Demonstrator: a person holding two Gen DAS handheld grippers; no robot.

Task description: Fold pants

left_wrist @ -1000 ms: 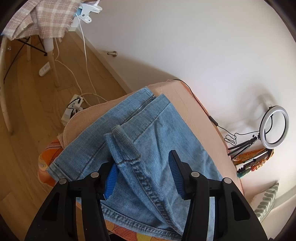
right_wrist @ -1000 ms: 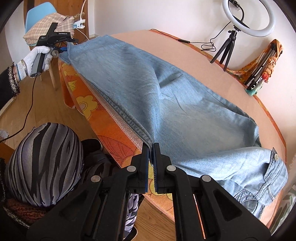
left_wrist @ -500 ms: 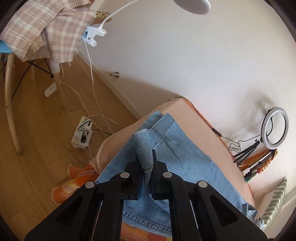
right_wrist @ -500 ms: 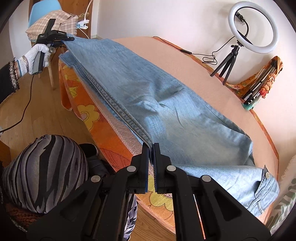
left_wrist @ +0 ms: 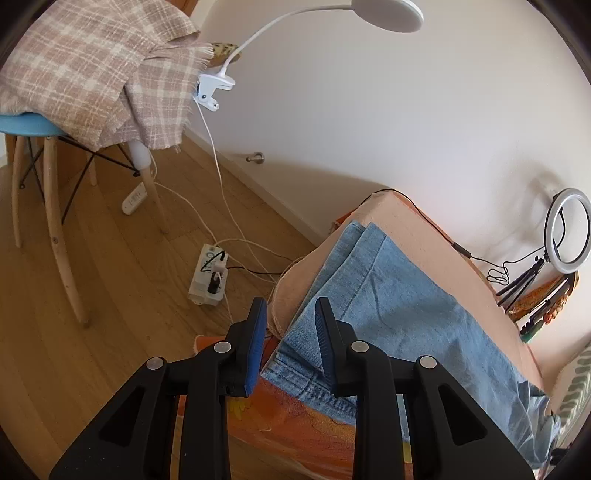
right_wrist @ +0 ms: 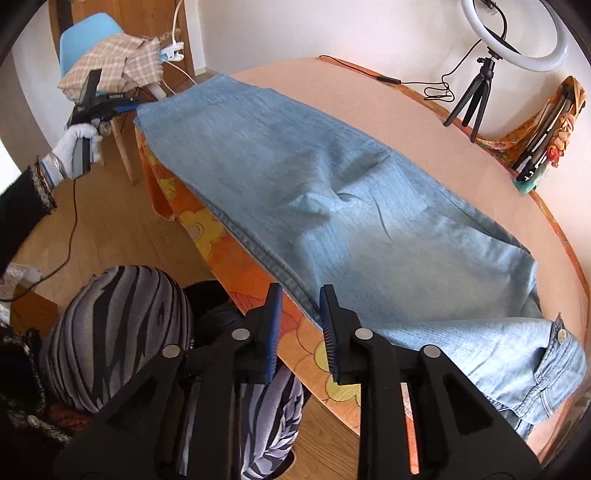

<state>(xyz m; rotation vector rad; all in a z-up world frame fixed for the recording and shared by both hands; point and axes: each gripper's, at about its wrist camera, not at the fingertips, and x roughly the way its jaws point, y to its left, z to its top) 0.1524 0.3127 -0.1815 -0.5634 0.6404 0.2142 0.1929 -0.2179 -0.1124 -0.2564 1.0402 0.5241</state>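
Observation:
The light blue jeans (right_wrist: 314,184) lie lengthwise and flat on the peach-covered table (right_wrist: 369,92), with the buttoned waistband (right_wrist: 561,334) at the right. The leg hems (left_wrist: 369,254) reach the far table end. My left gripper (left_wrist: 290,306) hovers at the hem corner, its jaws opening. The denim edge sits between the pads, which do not press it. In the right wrist view a white-gloved hand (right_wrist: 77,144) holds this left gripper (right_wrist: 110,103). My right gripper (right_wrist: 301,291) is over the near side seam, its jaws opening and the seam loose between them.
A blue chair with a plaid blanket (left_wrist: 85,66) and a clip lamp (left_wrist: 384,14) stand beyond the table end. A power strip (left_wrist: 208,275) and cables lie on the wood floor. A ring light (right_wrist: 517,33) stands at the back. A striped-clad knee (right_wrist: 110,332) is by the near edge.
Both grippers were shut on the denim and now stand open. The raised hem fold that the left one pinched has dropped flat, and the left gripper has drawn back off the table end.

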